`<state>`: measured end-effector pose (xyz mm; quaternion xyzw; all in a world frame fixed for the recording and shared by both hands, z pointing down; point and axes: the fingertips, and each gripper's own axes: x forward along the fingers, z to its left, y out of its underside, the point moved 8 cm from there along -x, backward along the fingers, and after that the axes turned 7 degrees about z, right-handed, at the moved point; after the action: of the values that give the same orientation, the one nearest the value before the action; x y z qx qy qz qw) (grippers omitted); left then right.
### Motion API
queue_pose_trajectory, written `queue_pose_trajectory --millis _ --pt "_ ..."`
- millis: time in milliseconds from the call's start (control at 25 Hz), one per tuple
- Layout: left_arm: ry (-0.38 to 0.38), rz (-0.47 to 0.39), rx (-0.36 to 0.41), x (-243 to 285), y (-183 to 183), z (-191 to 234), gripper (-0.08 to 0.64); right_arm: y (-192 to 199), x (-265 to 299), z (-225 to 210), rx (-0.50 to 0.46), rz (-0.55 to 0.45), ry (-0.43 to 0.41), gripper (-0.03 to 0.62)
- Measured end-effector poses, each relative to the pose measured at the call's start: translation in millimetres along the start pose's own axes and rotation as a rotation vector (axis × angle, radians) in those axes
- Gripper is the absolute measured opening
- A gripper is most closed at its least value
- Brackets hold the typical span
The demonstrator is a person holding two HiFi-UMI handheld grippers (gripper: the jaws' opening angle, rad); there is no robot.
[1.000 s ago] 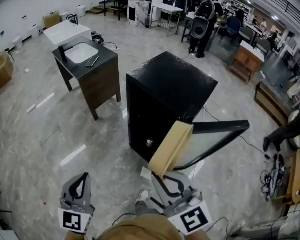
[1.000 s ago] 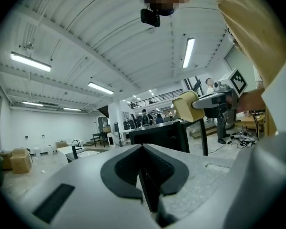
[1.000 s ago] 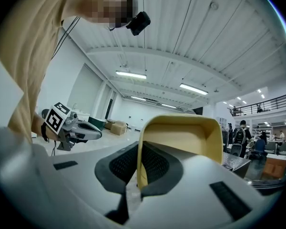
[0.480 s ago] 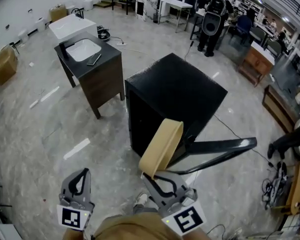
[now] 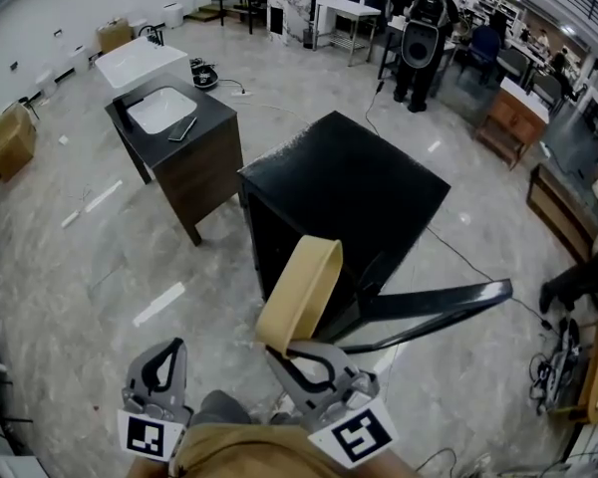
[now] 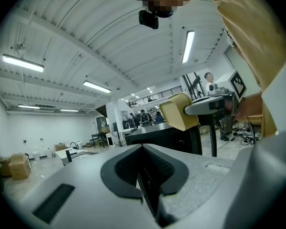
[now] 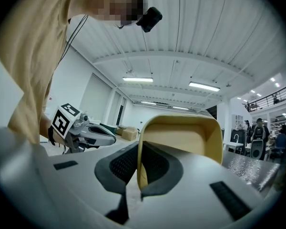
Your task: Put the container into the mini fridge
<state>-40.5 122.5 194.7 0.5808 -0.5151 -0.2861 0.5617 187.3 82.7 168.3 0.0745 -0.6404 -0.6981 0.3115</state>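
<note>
Half done, I'd judge: your right hand-held gripper (image 5: 297, 353) pinches the container (image 5: 301, 292) by its rim, just near of the mini fridge (image 5: 349, 182), door (image 5: 439, 302) open. Your left hand-held gripper (image 5: 162, 368) is pressed together, empty. Placing it inside remains.

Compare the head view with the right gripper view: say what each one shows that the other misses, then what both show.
Only the head view shows the door of the mini fridge swung open to the right. Only the right gripper view shows the hollow inside of the container and the jaws of the right gripper shut on its wall. Both show the tan container, the right gripper holding it, and the left gripper off to the side.
</note>
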Motion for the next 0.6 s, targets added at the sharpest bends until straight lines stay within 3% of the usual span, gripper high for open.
queue_pose_trajectory --millis 280,600 --pt "0.072 0.003 -0.018 32 14 27 0.002 0 35 -1 0.013 0.050 0.011 0.005" --pt "0.168 0.016 -0.041 62 49 89 0.002 3 106 14 0.019 0.124 0.039 0.005"
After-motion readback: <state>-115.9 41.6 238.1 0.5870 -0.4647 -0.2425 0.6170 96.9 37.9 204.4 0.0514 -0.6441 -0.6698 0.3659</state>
